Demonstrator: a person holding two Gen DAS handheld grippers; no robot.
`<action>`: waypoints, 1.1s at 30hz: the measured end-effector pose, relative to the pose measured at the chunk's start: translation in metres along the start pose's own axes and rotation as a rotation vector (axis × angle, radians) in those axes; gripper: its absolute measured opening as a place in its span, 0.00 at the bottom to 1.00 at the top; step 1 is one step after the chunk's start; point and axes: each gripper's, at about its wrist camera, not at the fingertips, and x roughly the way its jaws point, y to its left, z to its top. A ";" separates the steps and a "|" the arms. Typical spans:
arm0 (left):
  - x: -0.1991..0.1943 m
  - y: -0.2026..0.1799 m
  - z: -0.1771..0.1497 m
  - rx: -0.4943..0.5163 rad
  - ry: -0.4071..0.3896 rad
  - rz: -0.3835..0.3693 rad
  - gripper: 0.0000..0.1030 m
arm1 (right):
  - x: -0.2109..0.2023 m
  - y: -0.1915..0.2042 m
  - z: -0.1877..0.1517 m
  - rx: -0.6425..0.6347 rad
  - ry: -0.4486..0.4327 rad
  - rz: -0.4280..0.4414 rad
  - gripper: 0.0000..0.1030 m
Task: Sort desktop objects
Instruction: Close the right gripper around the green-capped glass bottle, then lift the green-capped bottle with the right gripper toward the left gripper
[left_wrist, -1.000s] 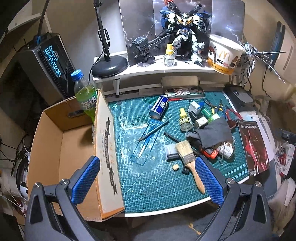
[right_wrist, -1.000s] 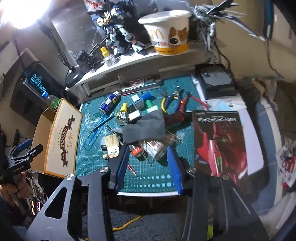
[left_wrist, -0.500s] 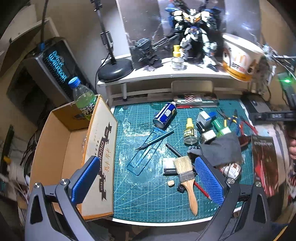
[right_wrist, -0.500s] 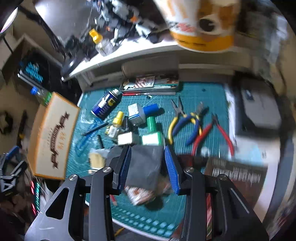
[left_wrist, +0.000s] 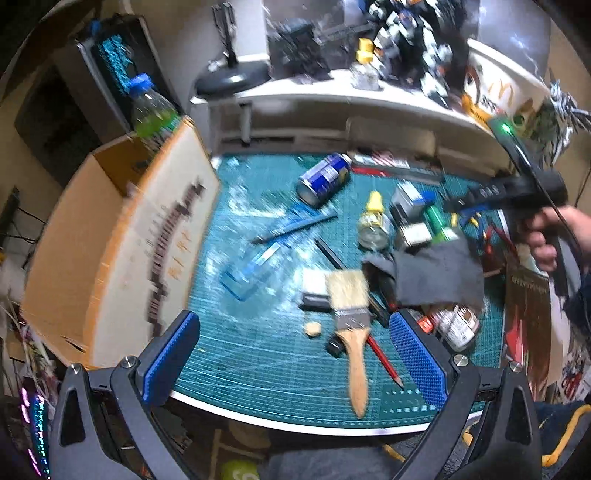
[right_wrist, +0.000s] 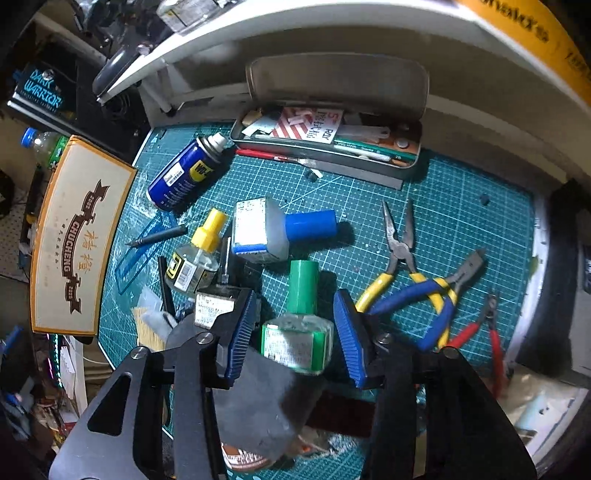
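On the green cutting mat lies a green-capped glass bottle, its body between the two blue pads of my right gripper, which is open and straddles it. A grey cloth lies under that gripper. My left gripper hovers open over the mat's near edge with nothing between its fingers; a wooden paintbrush lies just ahead of it. In the left wrist view a hand holds the right gripper low over the bottles.
Blue-capped bottle, yellow-capped bottle and a WD-40 can lie left of centre. Pliers, cutters and red nippers lie right. An open tin case sits at the back. A cardboard box stands left.
The right gripper has swung forward and down from the mat's near edge to the green-capped bottle, which is now between its fingers. The left gripper has drifted closer to the mat.
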 end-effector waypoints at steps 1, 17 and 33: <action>0.002 -0.002 -0.002 -0.003 0.006 -0.006 1.00 | 0.004 -0.001 0.002 -0.002 0.007 -0.005 0.42; 0.008 -0.001 -0.015 0.013 0.029 0.006 1.00 | 0.042 -0.008 0.013 0.016 0.065 0.012 0.19; -0.023 0.043 -0.041 0.098 -0.018 -0.102 1.00 | -0.063 0.062 -0.041 -0.070 -0.213 0.013 0.19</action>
